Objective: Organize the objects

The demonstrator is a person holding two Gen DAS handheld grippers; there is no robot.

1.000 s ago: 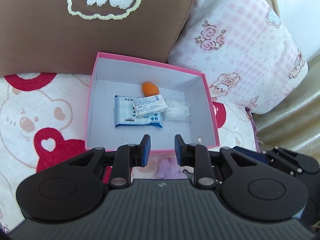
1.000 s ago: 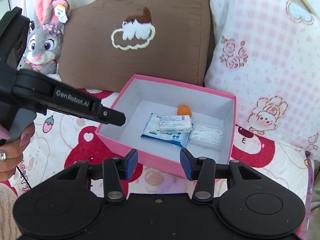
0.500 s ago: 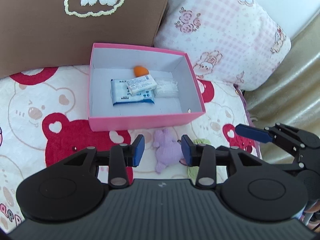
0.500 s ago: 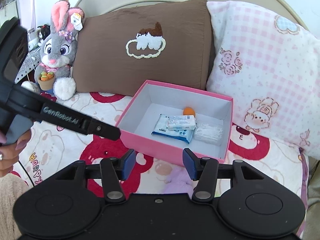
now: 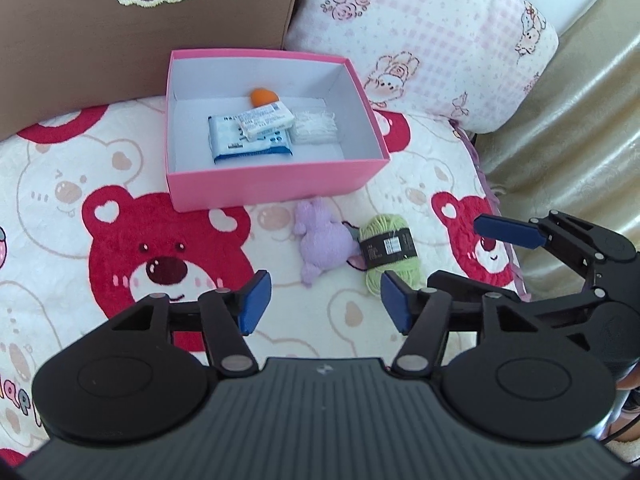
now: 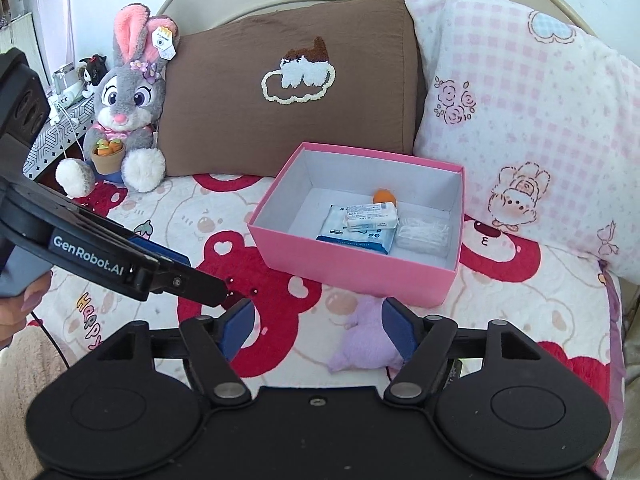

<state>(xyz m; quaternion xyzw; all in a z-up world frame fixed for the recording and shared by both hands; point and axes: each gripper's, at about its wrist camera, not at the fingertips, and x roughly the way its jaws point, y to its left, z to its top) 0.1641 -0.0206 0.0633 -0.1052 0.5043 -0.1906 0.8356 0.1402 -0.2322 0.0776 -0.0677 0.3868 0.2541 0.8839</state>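
Writing: the left hand-held gripper (image 6: 188,276), seen side-on from the right wrist view, carries the white lettering "GenRobot.AI". The bedspread (image 6: 160,216) bears bear prints and the word "HAPPY" near that gripper. The yarn (image 5: 390,250) has a black band with a white label, too small to read. Print on the packs in the box is also too small to read.

Container: an open pink box (image 6: 352,272) with a white interior stands on the bed, ahead of both grippers. Inside lie a blue-and-white wipes pack (image 5: 248,142), a smaller white pack (image 5: 266,118) resting partly on top of it, an orange ball (image 5: 262,96) behind them toward the far wall, and a clear packet (image 5: 314,130) of white sticks beside the wipes.

Loose items: a purple plush (image 5: 322,242) lies on the bedspread just in front of the box, between the box and the left gripper's fingers; the yarn touches it on its right side.

Hands: both grippers tilt downward toward the bed. The left hand-held gripper (image 5: 322,302) has its jaws apart, having just been opening, with nothing between them. The right hand-held gripper (image 6: 316,330) likewise has just been opening and stands wide and unloaded; the plush shows beyond its fingers.

Background: a brown pillow (image 6: 288,76), a pink pillow (image 6: 520,100) and a rabbit toy (image 6: 128,100) stand behind the box.
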